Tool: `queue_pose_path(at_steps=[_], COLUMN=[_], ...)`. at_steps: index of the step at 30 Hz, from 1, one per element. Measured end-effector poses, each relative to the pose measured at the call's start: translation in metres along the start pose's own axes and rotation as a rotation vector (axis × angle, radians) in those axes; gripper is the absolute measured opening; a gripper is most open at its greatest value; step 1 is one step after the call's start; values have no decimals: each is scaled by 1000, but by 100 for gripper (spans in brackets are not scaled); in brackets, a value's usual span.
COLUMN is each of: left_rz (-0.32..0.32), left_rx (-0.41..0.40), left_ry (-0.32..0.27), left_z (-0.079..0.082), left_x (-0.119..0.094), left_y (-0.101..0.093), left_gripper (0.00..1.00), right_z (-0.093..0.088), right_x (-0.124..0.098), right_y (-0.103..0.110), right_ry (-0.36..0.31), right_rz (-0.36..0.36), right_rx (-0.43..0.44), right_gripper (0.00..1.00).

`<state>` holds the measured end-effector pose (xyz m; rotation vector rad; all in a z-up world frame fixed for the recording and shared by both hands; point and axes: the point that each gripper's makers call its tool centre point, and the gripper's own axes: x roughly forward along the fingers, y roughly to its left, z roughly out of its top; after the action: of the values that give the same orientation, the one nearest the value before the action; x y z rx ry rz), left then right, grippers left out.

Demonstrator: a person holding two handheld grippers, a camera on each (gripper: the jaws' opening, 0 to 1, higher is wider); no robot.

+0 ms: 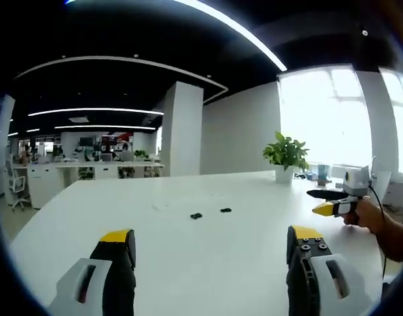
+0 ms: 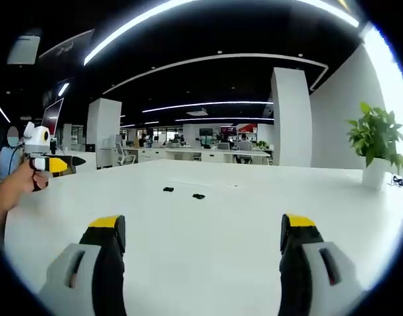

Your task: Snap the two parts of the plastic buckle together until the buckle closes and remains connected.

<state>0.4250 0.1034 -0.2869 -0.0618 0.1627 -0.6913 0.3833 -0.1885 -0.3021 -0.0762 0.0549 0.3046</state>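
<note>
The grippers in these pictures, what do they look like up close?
Each has two chunky black jaws with yellow tips and light grey housings with a dark slot, seen on the left gripper and the right gripper. In the left gripper view, the right gripper, held in a hand, trails a thin dark cable.

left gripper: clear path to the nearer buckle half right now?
Probably yes. The left gripper is open, and bare white table lies between its jaws and the two buckle halves, which lie apart. The right gripper is off to the side, not in the way.
</note>
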Motion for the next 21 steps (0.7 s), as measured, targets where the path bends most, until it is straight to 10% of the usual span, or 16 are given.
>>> queue_pose_path(at_steps=[21], left_rz=[27], left_rx=[7], left_ry=[42], left_z=[-7], left_x=[4], left_y=[5], left_gripper=[98], right_z=[-3], right_x=[3], right_y=[5], right_ry=[32], right_rz=[18], right_rx=[7], right_gripper=[100])
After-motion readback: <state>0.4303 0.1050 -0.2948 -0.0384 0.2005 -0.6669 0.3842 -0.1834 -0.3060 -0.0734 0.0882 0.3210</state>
